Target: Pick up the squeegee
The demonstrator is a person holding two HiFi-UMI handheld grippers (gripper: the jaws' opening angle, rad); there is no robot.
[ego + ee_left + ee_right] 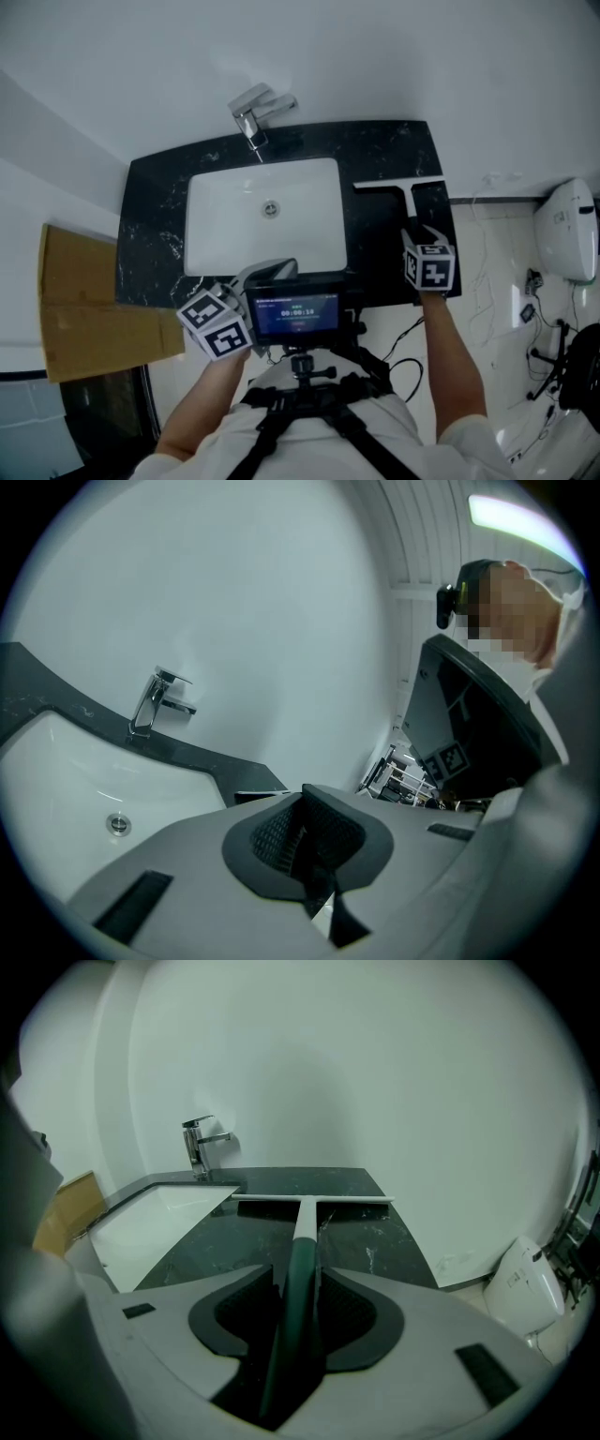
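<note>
Here, right gripper (298,1286) clamped on squeegee (306,1211) handle, forearm extended toward counter (380,1234), left gripper (302,838) closed, empty, near body.

Bare counter (370,234) flanks squeegee (409,202); wall (394,66) close behind it; faucet (255,117) apparently well clear, left.

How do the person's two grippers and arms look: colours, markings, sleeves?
The left tongs and right tongs have pale grey bodies with dark ribbed pads. Each carries a white cube with black square markers. Forearms are bare below short white sleeves.
</note>
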